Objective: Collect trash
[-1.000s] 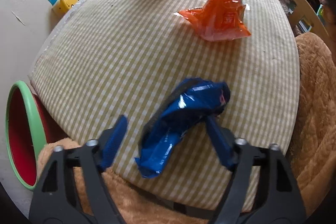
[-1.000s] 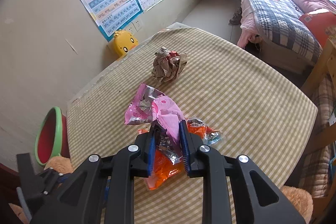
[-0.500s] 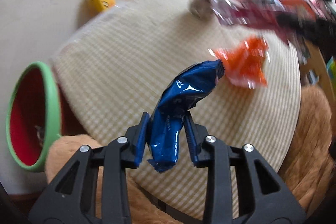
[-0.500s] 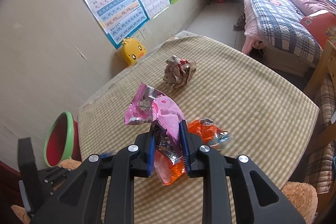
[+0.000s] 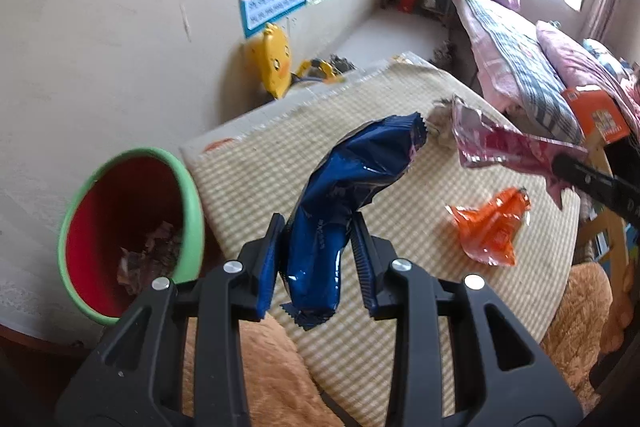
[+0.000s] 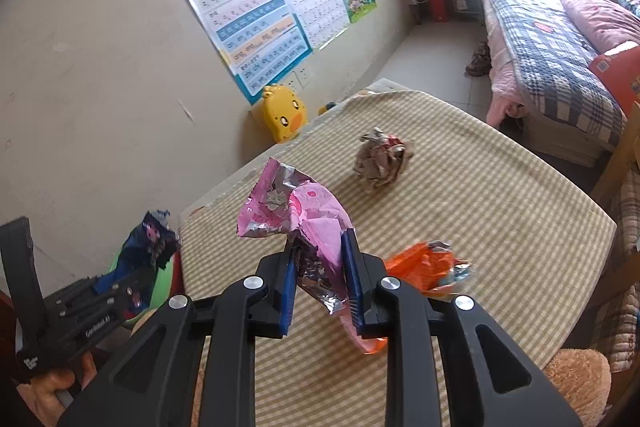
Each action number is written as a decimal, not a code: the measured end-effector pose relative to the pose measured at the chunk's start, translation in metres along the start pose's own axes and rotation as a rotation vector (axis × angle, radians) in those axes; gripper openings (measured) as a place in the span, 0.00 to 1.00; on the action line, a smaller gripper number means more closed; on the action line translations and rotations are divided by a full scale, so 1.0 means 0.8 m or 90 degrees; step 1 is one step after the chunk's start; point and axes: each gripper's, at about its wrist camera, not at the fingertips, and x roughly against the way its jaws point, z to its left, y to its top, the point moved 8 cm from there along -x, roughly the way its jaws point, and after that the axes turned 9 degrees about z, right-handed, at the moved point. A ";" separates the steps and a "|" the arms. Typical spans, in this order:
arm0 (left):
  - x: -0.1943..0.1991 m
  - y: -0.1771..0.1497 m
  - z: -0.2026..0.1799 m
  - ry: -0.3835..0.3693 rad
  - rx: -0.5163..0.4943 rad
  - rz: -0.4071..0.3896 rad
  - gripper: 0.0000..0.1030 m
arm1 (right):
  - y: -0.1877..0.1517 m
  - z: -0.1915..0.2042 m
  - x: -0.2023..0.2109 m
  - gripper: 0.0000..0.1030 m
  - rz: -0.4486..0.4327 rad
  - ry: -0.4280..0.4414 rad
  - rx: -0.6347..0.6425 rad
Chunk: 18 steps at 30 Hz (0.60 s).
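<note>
table [image 6: 500, 227] under a checked cloth fills most of what we see; beside its edge sits the green bin [image 5: 192, 195] with scraps inside. our left gripper [image 5: 318, 259] has its fingers clamped on the blue wrapper [image 5: 344, 187], lifted clear. our right gripper [image 6: 320, 279] pinches the pink wrapper [image 6: 296, 211]. orange wrapper [image 5: 488, 227] and crumpled paper ball [image 6: 382, 159] lie on the cloth.

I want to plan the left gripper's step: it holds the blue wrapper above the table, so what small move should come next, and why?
Probably swing the left gripper leftward over the bin. It is clamped on the blue wrapper, lifted off the table, and the open bin stands just beside the table's left edge.
</note>
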 end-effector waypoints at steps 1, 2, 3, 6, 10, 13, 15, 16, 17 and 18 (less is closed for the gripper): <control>0.002 0.001 0.003 0.000 0.003 -0.001 0.32 | -0.001 0.004 0.000 0.20 0.000 0.002 0.003; 0.003 0.002 0.006 0.002 0.006 -0.003 0.32 | -0.001 0.009 -0.001 0.20 0.002 0.005 0.007; 0.004 0.003 0.011 0.005 0.009 -0.006 0.32 | -0.002 0.012 -0.002 0.20 0.002 0.007 0.010; 0.005 0.002 0.017 0.012 0.015 -0.011 0.32 | -0.003 0.021 -0.003 0.20 0.004 0.011 0.017; 0.007 0.003 0.028 0.015 0.026 -0.016 0.32 | -0.005 0.031 -0.005 0.21 0.007 0.014 0.026; 0.009 0.004 0.034 0.018 0.038 -0.024 0.32 | -0.007 0.034 -0.007 0.21 0.010 0.015 0.030; 0.012 0.004 0.042 0.021 0.047 -0.031 0.32 | -0.007 0.036 -0.008 0.21 0.011 0.014 0.032; 0.013 0.005 0.044 0.023 0.049 -0.033 0.32 | -0.007 0.038 -0.008 0.21 0.011 0.014 0.033; 0.015 0.006 0.049 0.026 0.054 -0.037 0.32 | -0.007 0.039 -0.008 0.21 0.011 0.014 0.034; 0.016 0.007 0.051 0.028 0.057 -0.040 0.32 | -0.007 0.041 -0.008 0.21 0.012 0.013 0.035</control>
